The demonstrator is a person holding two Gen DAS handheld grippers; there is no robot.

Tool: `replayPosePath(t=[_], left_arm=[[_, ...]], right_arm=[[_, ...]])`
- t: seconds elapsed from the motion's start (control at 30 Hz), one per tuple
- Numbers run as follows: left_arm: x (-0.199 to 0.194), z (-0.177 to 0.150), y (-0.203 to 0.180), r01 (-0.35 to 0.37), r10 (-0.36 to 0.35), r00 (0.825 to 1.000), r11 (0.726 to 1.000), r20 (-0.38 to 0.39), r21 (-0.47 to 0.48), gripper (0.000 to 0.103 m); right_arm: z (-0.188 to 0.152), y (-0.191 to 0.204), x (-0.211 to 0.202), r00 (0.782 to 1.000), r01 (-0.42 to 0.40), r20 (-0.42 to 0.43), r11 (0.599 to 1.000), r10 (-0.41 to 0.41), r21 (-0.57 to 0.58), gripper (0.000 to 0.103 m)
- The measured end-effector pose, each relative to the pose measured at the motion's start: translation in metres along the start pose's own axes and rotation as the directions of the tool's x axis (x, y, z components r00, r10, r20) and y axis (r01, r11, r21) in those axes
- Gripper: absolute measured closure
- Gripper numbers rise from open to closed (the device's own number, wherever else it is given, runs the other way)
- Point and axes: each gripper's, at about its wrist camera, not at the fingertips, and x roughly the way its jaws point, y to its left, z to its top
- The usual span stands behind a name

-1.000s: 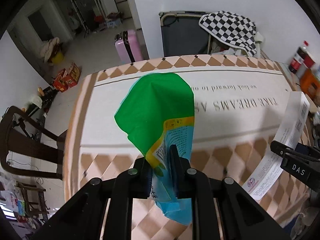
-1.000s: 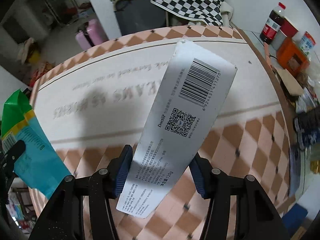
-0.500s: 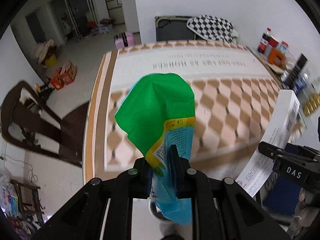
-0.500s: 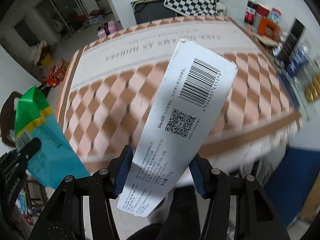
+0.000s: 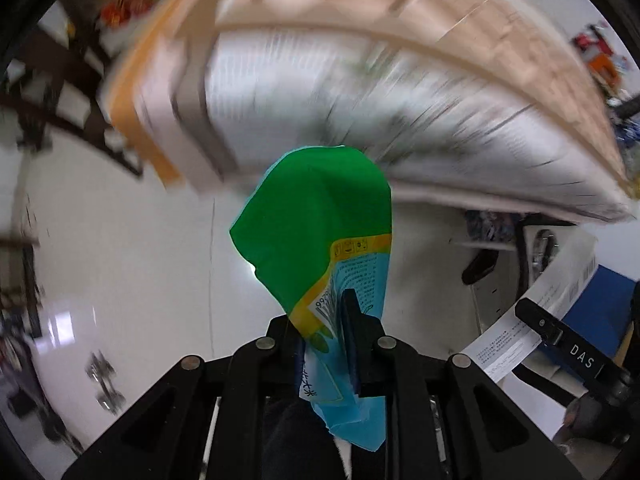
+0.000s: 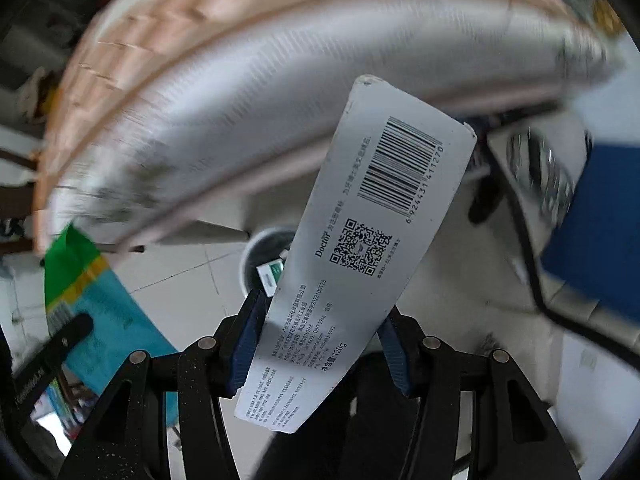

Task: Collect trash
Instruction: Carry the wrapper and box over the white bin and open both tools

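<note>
My left gripper (image 5: 326,344) is shut on a green, yellow and blue snack wrapper (image 5: 316,232), held upright over the white floor. The wrapper also shows at the left of the right wrist view (image 6: 80,292). My right gripper (image 6: 320,344) is shut on a flattened white carton (image 6: 368,240) with a barcode and QR code; the carton also shows in the left wrist view (image 5: 532,320). Behind the carton a round white trash bin (image 6: 264,256) stands on the floor with a green and white item inside, partly hidden.
The table with its checkered cloth (image 5: 400,92) hangs above and ahead, blurred by motion. A blue box (image 6: 600,220) sits at the right. A black cable (image 6: 532,280) runs along the floor. Dark chair frames (image 5: 60,100) stand at left.
Both grippers have pulled back from the tabletop and tipped down toward the floor, each still holding its item. The trash bin has come into the right wrist view.
</note>
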Motion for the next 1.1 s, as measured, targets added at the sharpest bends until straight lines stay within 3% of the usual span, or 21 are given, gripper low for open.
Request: replayPosePath(t=[0.2,0.37,0.47,0.5,0.53,0.57,0.77,0.8,0.83,0.87,1.0,1.1], left_arm=[[0.136,0.009,0.014,0.026,-0.034,0.996,0.996,-0.087,-0.085,0.084],[0.235,0.01,0.02,0.021,-0.032,0.992,0.996,-0.123,-0.091,0.068],[0.273,0.004,0.028,0.018,-0.029,0.991,0.996,-0.132,-0.088,0.039],[0.284,0.002,0.031,0.008,-0.02,0.99,0.996,-0.137,-0.088,0.025],[0.287,-0.003,0.035,0.005,-0.017,0.99,0.996,-0.14,-0.088,0.013],[0.29,-0.005,0.038,0.001,-0.014,0.99,0.996,-0.142,-0.091,0.009],[0.28,-0.025,0.07,-0.066,0.052,0.989,0.992,-0.135,-0.103,0.008],[0.276,-0.029,0.072,-0.076,0.062,0.989,0.992,-0.134,-0.101,0.008],[0.271,-0.032,0.075,-0.089,0.076,0.988,0.991,-0.133,-0.101,0.008],[0.265,-0.034,0.077,-0.095,0.082,0.988,0.99,-0.127,-0.101,0.008],[0.233,-0.041,0.075,-0.106,0.097,0.99,0.991,-0.099,-0.087,0.008],[0.203,-0.044,0.065,-0.101,0.095,0.992,0.992,-0.08,-0.075,0.008]], right_arm=[[-0.014,-0.025,0.127,0.999,0.004,-0.051,0.993,0.002,0.12,0.046],[-0.013,-0.032,0.225,0.999,-0.009,-0.046,0.99,0.016,0.14,0.046],[-0.01,-0.029,0.274,0.999,-0.014,-0.042,0.991,0.019,0.133,0.046],[-0.01,-0.027,0.285,0.999,-0.011,-0.037,0.992,0.016,0.128,0.046],[-0.011,-0.024,0.299,0.999,-0.026,-0.023,0.992,0.029,0.121,0.046],[-0.007,-0.016,0.305,0.999,-0.038,-0.028,0.993,0.041,0.108,0.046],[-0.019,0.011,0.348,0.981,-0.143,-0.129,0.989,0.145,0.021,0.044],[-0.02,0.012,0.351,0.975,-0.162,-0.151,0.987,0.163,0.018,0.031],[-0.022,0.014,0.352,0.968,-0.18,-0.178,0.984,0.179,0.012,0.006],[-0.024,0.015,0.348,0.965,-0.189,-0.185,0.982,0.186,0.001,0.0],[-0.026,0.017,0.322,0.966,-0.197,-0.185,0.978,0.183,-0.065,0.0],[-0.027,0.02,0.29,0.977,-0.149,-0.17,0.981,0.126,-0.126,0.0]])
